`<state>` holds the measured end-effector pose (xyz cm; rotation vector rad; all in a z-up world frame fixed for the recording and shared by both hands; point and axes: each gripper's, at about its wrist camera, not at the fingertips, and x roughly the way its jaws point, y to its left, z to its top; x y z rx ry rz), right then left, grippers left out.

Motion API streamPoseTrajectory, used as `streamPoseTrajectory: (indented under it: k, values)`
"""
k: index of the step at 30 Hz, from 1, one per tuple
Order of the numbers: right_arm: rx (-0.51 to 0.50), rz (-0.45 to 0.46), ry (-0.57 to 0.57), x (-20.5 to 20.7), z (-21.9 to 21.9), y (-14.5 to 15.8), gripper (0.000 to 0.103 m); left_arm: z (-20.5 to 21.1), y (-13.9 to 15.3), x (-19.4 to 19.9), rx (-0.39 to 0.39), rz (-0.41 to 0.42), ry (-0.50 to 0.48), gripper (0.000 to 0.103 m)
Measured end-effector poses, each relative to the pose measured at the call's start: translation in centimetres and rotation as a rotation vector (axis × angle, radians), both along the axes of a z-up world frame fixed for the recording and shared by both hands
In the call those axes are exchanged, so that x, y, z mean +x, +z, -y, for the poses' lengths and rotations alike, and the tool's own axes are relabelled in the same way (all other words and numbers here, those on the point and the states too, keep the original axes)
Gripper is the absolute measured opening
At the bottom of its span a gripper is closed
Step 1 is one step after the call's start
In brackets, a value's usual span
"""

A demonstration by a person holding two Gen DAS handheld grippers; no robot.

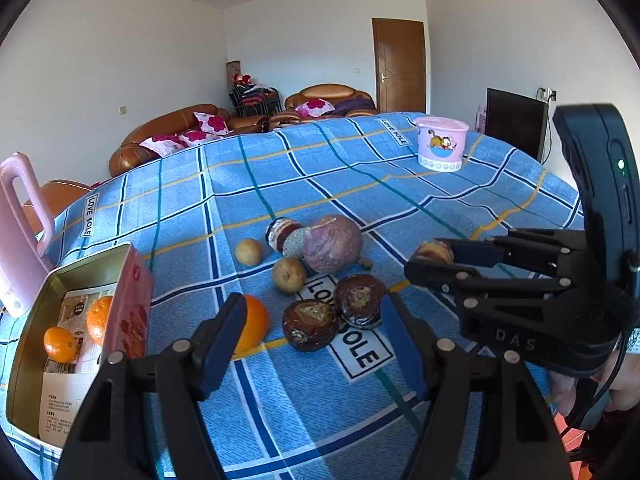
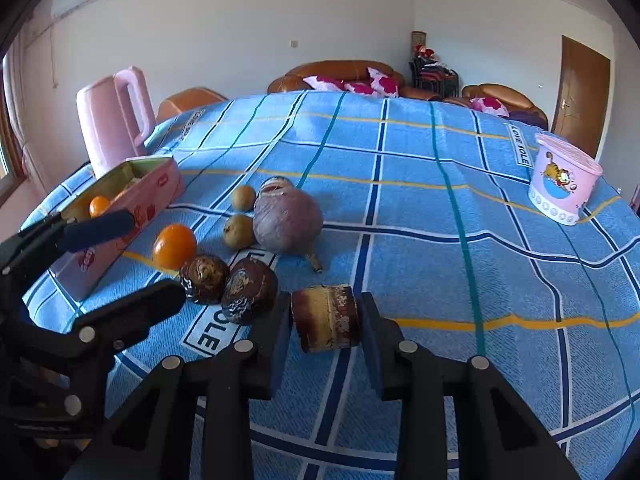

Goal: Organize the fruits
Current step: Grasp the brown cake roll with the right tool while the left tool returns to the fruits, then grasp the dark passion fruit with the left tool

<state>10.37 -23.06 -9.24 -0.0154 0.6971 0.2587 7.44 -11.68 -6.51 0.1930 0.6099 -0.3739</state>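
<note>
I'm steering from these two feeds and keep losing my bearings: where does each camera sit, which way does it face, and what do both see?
Left wrist: on the left gripper, facing across the blue checked tablecloth toward the sofas; its open fingers frame two dark fruits, and the right gripper enters from the right.
Right wrist: on the right gripper, facing the same way from further right; its fingers clamp a brown fruit, and the left gripper shows at left.
Shared: loose orange, pink tin, purple fruit, Garfield tub.

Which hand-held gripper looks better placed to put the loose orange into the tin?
Left, probably. The left hand-held gripper is open, with the orange beside its finger and the tin nearby. The right hand-held gripper already grips a brown fruit.
</note>
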Motion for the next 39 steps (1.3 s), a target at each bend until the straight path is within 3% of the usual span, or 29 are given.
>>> streamPoseTrajectory:
  k: [5,7,9,13,16,17,18,27,39]
  values:
    - [0.104,0.052,-0.115,-0.3,2.5,0.6,0.034,1.5,-0.3,0.9,0.023,-0.021,-0.041,0.071]
    - [0.135,0.060,-0.141,-0.3,3.1,0.8,0.034,2.4,-0.6,1.6,0.021,-0.074,-0.074,0.068]
    - [0.142,0.065,-0.144,-0.3,3.2,0.8,0.034,3.2,-1.0,2.3,0.033,-0.117,-0.087,0.061]
    - [0.132,0.081,-0.150,-0.5,3.1,0.9,0.035,5.1,-1.6,2.7,0.107,-0.142,-0.105,0.059]
    - [0.140,0.086,-0.151,-0.7,3.3,0.9,0.035,5.8,-1.9,3.2,0.140,-0.158,-0.096,0.053]
    - [0.138,0.084,-0.146,-0.6,3.3,0.9,0.035,5.7,-2.0,3.4,0.141,-0.165,-0.097,0.043]
    - [0.135,0.086,-0.144,-0.7,3.2,0.9,0.035,5.7,-2.1,3.5,0.135,-0.175,-0.101,0.035]
    - [0.122,0.109,-0.132,-1.1,3.0,0.9,0.035,4.1,-1.3,3.5,0.044,-0.161,-0.085,0.034]
    - [0.094,0.167,-0.120,-2.0,2.5,1.3,0.035,3.0,-0.1,2.7,-0.013,-0.086,-0.062,0.034]
